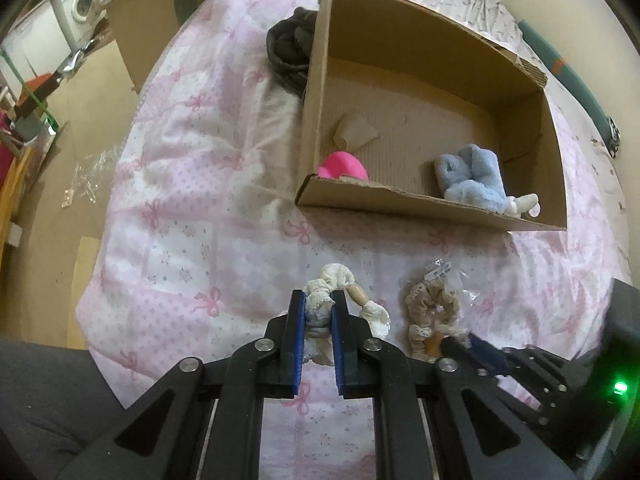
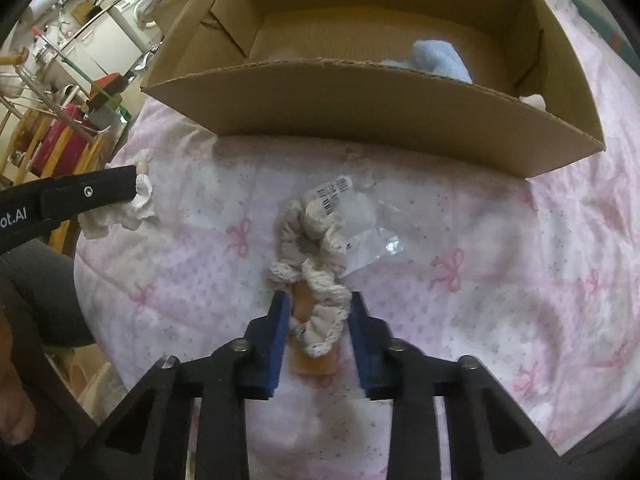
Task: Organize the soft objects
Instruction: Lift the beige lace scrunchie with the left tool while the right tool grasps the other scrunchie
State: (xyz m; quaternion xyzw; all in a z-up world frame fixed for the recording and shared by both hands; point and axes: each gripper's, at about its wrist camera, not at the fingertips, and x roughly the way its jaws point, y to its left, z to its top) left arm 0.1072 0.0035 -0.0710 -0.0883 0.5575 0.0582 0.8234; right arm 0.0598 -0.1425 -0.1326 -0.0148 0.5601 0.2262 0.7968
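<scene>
My left gripper (image 1: 319,300) is shut on a white frilly scrunchie (image 1: 332,278) on the pink bedspread; it also shows in the right wrist view (image 2: 120,216). My right gripper (image 2: 318,304) has its jaws around a beige lace scrunchie (image 2: 312,248) with a tan tag piece (image 2: 314,360) under it, near closing; I cannot tell if it grips. That scrunchie shows in the left wrist view (image 1: 428,308). An open cardboard box (image 1: 424,208) lies ahead, holding a blue plush (image 1: 472,176) and a pink round thing (image 1: 344,164).
A clear plastic wrapper with a barcode label (image 2: 360,216) lies beside the beige scrunchie. A dark garment (image 1: 288,52) lies left of the box. The bed edge drops to the floor on the left, with furniture and a washing machine (image 1: 78,4) beyond.
</scene>
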